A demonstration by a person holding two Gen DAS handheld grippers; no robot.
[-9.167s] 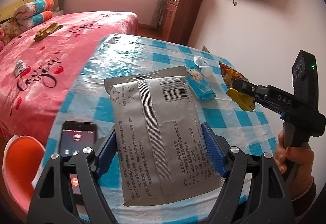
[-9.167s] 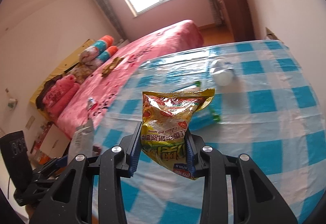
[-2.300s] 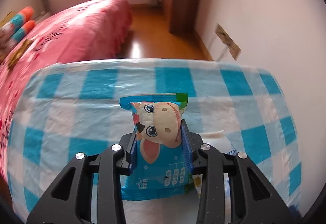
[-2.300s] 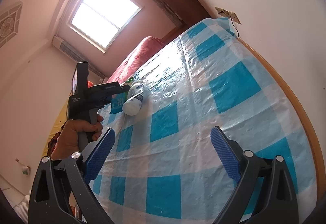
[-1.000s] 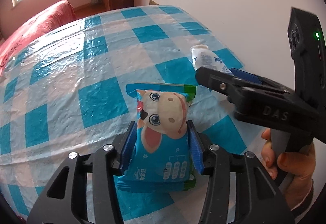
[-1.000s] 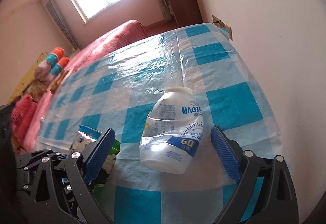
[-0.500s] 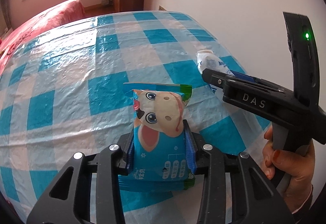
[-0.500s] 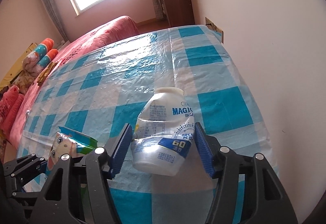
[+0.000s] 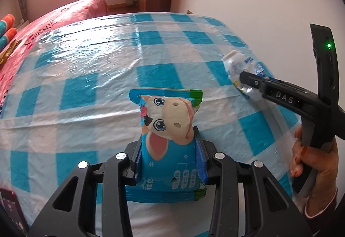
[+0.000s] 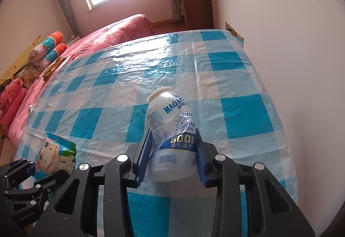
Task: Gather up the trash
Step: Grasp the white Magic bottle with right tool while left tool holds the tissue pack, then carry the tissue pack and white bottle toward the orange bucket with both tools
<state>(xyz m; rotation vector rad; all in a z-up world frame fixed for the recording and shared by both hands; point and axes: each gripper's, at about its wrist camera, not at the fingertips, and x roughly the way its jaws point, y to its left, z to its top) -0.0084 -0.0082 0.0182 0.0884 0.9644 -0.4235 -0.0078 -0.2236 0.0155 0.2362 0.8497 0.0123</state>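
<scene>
Your right hand-held gripper (image 10: 172, 153) has just closed on the bottle (image 10: 171, 129); your left (image 9: 169, 160) grips the wrapper (image 9: 170, 140) — both ready for binning.

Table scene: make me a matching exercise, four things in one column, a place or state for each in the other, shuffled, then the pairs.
Things:
1. cow packet
2. bottle
3. phone
4. bed

Places or states:
A. beyond the table's far edge, under a pink cover
B. dented, clamped in the right hand-held gripper
C. at the picture's lower left corner, screen lit
D. clamped in the left hand-held gripper

Pairs: 1-D, 2-B, 3-C, 4-A
</scene>
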